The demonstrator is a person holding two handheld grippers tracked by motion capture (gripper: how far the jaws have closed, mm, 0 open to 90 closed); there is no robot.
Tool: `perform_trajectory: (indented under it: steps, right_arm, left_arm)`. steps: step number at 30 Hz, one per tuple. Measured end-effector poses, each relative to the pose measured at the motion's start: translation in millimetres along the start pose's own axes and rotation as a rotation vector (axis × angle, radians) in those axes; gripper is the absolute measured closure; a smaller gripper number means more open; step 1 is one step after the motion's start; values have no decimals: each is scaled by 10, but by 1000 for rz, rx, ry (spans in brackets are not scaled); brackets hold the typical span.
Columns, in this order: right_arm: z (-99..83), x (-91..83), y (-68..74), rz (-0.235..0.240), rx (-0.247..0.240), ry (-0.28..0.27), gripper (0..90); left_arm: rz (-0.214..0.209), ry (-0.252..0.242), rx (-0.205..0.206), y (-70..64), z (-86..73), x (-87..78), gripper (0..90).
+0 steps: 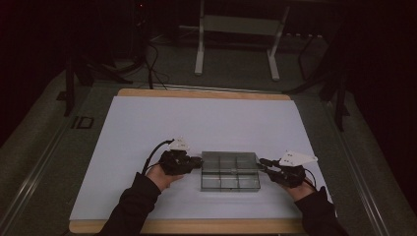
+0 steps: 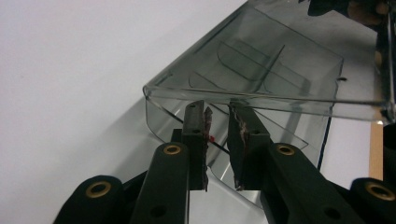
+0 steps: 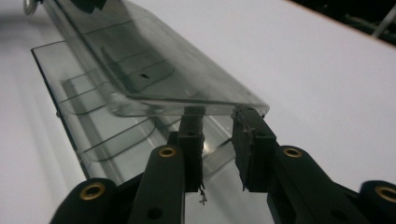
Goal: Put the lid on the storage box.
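left tongs (image 1: 195, 161) sit at the left end of a clear compartment box (image 1: 229, 170) lying mid-worktop (image 1: 147, 123), jaws slightly apart under its raised lid (image 2: 261, 70); right tongs (image 1: 264, 164) likewise parted at the right end.

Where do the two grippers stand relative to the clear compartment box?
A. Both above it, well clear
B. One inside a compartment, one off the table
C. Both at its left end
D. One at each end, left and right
D: in the high view the left gripper meets the left end of the compartment box and the right gripper its right end.
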State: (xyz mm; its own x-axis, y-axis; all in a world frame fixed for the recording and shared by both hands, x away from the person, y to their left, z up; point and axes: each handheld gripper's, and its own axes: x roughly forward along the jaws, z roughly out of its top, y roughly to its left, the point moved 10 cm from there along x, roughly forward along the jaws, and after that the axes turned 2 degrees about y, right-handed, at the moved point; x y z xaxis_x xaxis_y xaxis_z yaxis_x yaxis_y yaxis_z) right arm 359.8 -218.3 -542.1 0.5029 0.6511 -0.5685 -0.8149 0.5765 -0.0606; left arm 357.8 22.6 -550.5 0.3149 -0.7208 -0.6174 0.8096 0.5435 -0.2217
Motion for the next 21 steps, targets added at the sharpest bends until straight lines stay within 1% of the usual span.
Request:
perform_trajectory:
  steps: [1, 2, 3, 5, 8, 9, 10, 11, 12, 17, 18, 20, 21]
  right_arm:
    - [-42, 13, -3, 12, 13, 5, 743]
    - [-42, 13, -3, 12, 13, 5, 743]
    - [-93, 34, -13, 15, 28, 16, 741]
    - [-120, 45, -18, 10, 32, 24, 737]
    - [-195, 70, -33, 2, 35, 42, 709]
    - [-195, 70, -33, 2, 35, 42, 709]
    - [-206, 71, -42, -2, 37, 45, 709]
    - [-215, 73, -50, -5, 42, 45, 704]
    - [-224, 73, -60, -9, 46, 47, 703]
    - [-280, 100, -94, -15, 60, 65, 703]
    - [-288, 108, -101, -9, 67, 63, 702]
    - [-312, 132, -128, -14, 77, 71, 677]
    - [-313, 136, -134, -14, 75, 69, 664]
  left_arm:
    - [-5, 0, -3, 10, -35, 25, 776]
    - [-5, 0, -3, 10, -35, 25, 774]
    - [1, 6, -11, 24, -59, 43, 742]
    - [12, 25, -12, 47, -107, 82, 737]
    - [36, 39, -10, 77, -142, 112, 657]
    - [41, 43, -9, 91, -150, 116, 639]
    - [49, 44, -14, 105, -158, 120, 639]
    - [48, 47, -19, 114, -166, 122, 614]
    - [44, 50, -24, 119, -177, 125, 613]
    - [60, 71, -33, 171, -235, 141, 604]
    - [58, 74, -50, 208, -272, 161, 604]
    - [67, 72, -60, 238, -293, 170, 594]
    - [68, 65, -61, 247, -294, 169, 568]
